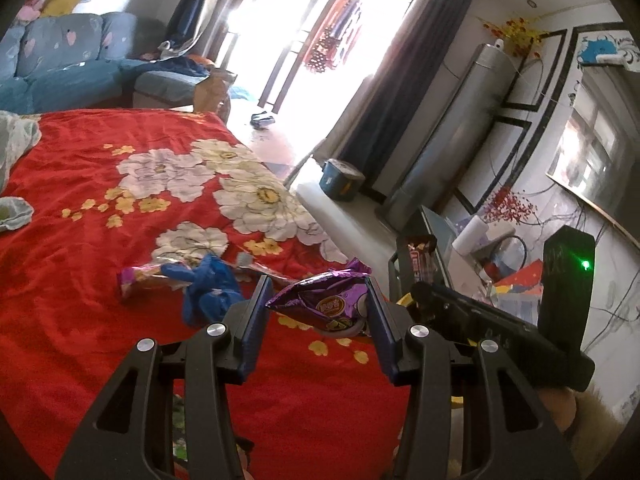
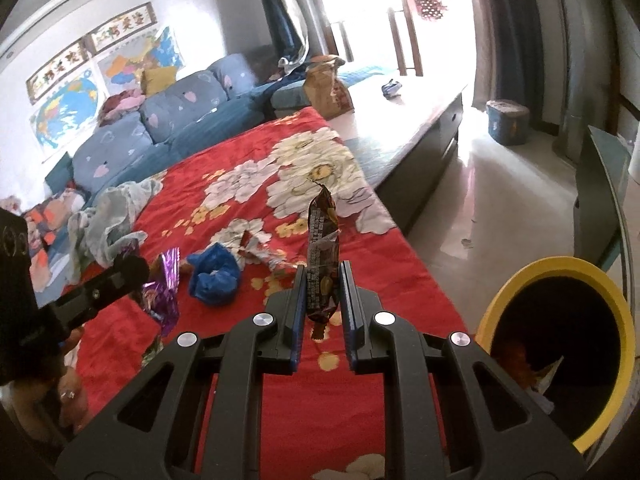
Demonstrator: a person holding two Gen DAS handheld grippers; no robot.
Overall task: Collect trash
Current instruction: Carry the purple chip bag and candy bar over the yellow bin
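Above the red flowered blanket (image 2: 248, 344), both grippers carry trash. The left gripper (image 1: 318, 306) has its jaws half closed on a purple snack bag (image 1: 324, 304), which sits puffed between the two pads. The right gripper (image 2: 323, 294) has its jaws narrow, pinching a brown wrapper (image 2: 323, 256) by its lower part, so the long upper part stands up free. The yellow-rimmed bin (image 2: 532, 276) is low on the right side, beside the bed, with some trash already inside. More trash remains on the blanket: a crumpled blue bag (image 2: 214, 280) and a torn silver wrapper (image 1: 148, 276) near it.

I think several things could go wrong. The purple bag is slippery and full of air, so it may slide out if the hand tilts or moves fast. The brown wrapper is light and held only at one end; it may bend, catch on the rim, or stick to a pad after release. Both hands are close together, so the grippers may bump each other over the bin, and one piece may fall on the floor beside it.
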